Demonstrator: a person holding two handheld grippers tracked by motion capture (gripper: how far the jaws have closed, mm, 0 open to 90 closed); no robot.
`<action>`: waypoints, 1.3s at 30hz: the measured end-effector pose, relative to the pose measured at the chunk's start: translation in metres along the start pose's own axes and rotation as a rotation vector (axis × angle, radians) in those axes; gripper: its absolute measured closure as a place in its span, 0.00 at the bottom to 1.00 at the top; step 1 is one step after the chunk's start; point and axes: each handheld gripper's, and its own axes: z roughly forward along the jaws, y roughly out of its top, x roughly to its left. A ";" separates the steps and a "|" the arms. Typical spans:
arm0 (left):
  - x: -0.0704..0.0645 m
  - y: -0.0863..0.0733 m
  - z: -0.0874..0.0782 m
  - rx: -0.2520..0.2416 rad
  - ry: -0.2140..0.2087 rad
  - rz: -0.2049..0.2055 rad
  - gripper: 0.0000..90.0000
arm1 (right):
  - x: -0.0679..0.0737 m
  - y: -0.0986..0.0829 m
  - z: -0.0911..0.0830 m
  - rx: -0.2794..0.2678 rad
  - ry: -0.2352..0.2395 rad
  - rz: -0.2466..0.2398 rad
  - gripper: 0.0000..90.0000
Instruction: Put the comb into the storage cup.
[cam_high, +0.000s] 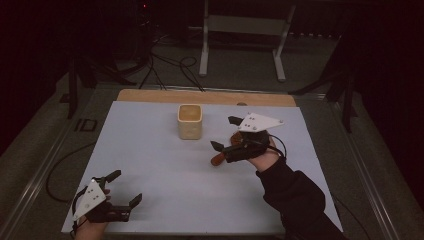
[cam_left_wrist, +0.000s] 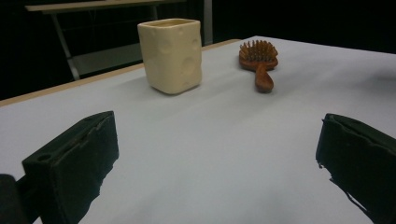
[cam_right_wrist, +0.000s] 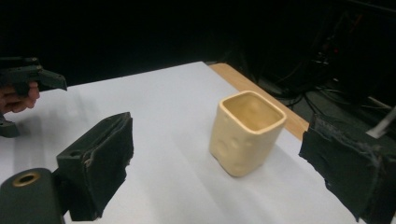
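No brand, label or readable writing anywhere on the cream square cup or the wooden hairbrush. Right gripper held with jaws spread wide and empty above the hairbrush, beside the cup on the white tabletop. Left gripper likewise gaping and empty near the front left corner, well apart from both.

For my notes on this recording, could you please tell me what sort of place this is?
Probably a lab or recording room, not a home: a table under a white sheet in a dark room, loose cables on the floor and a bare metal stand behind. A cream cup and a wooden hairbrush are the props.
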 end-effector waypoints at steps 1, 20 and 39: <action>0.000 0.000 0.000 0.001 -0.002 -0.001 0.00 | 0.000 -0.001 0.003 0.003 0.004 0.003 0.09; 0.001 -0.001 -0.001 -0.008 -0.001 -0.004 0.00 | -0.013 -0.043 0.061 0.105 0.040 0.067 0.09; 0.001 -0.002 -0.002 -0.003 0.001 -0.007 0.00 | -0.023 -0.078 0.092 0.227 0.049 0.137 0.18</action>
